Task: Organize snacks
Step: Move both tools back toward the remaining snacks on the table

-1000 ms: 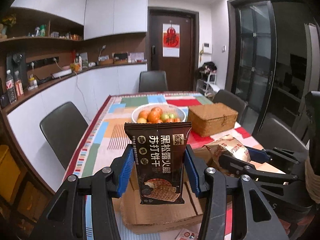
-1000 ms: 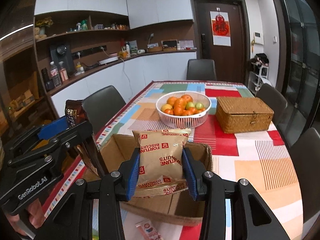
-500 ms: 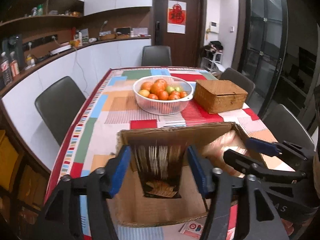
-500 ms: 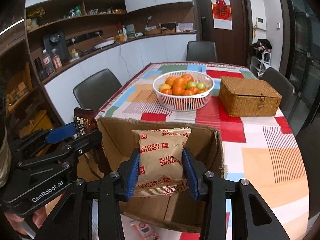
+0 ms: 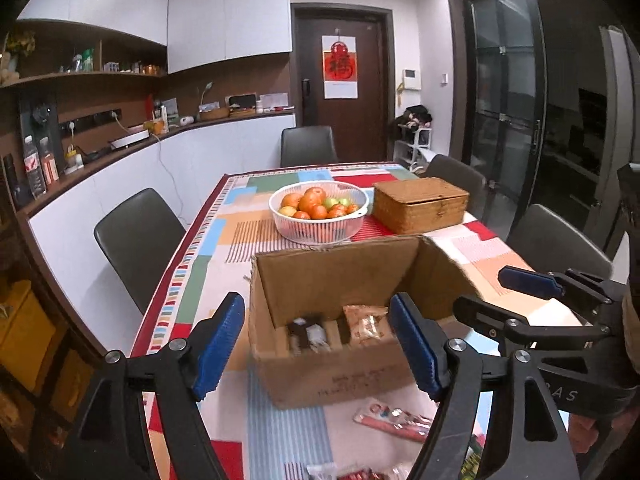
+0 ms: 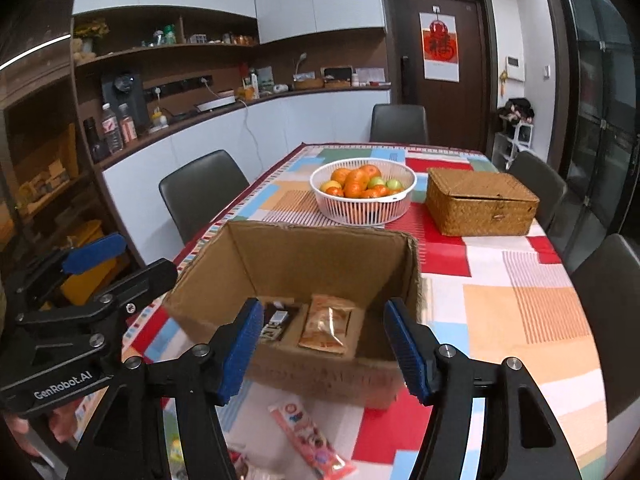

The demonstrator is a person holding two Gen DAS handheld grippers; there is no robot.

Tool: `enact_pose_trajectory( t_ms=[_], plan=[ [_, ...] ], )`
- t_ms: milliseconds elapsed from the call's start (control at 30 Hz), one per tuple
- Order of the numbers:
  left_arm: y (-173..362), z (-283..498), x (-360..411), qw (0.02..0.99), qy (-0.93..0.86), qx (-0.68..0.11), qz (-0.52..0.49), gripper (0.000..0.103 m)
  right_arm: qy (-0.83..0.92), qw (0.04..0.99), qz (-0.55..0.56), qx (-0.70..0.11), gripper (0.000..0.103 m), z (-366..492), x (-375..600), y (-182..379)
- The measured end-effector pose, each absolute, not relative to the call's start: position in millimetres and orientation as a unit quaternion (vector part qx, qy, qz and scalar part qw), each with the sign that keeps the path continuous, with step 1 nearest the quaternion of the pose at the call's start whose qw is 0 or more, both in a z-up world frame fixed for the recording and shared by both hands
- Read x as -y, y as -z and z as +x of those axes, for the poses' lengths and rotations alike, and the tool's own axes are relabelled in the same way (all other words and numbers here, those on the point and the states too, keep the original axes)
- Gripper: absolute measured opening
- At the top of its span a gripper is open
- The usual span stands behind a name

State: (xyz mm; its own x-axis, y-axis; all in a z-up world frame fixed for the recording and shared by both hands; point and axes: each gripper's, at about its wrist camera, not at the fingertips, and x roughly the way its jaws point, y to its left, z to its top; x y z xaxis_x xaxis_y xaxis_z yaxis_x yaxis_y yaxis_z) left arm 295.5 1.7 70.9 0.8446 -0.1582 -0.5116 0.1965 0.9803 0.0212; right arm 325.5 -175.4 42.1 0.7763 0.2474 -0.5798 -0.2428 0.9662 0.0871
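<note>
Item: cardboard box (image 6: 320,264), open-topped, sitting near the front edge of a table (image 6: 520,308) covered in a patchwork cloth. Contents: a dark snack packet (image 6: 276,322) lying on the box floor at left, and an orange biscuit packet (image 6: 328,322) lying just beside it at right. Left gripper (image 5: 316,348): hovering in front of the box, its jaws opening, nothing sitting between the blue pads. Right gripper (image 6: 324,350): likewise hovering before the box, its jaws opening, nothing between them. Loose stock: a pink wrapped snack (image 6: 310,438) lying on the cloth in front of the box, with further wrappers showing at the bottom edge, too blurred to identify. Beyond the box: a white basket of fruit (image 6: 362,190) and a woven lidded box (image 6: 480,202) standing side by side, apart.
</note>
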Motion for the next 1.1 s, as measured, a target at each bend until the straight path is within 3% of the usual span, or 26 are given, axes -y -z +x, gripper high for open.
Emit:
enact_pose_trajectory(
  t_ms=[500,1100],
  plan=[
    [-43.0,221.4,12.0,0.945,0.118,-0.304,0.031,0.076,-0.138,0.941,-0.017,-0.308,0.064,241.6,188.5,-34.4],
    [29.6,196.2,21.1,0.907,0.141,-0.395,0.048,0.075,-0.132,0.900,-0.027,-0.415,0.064,208.3,194.7,40.2]
  ],
)
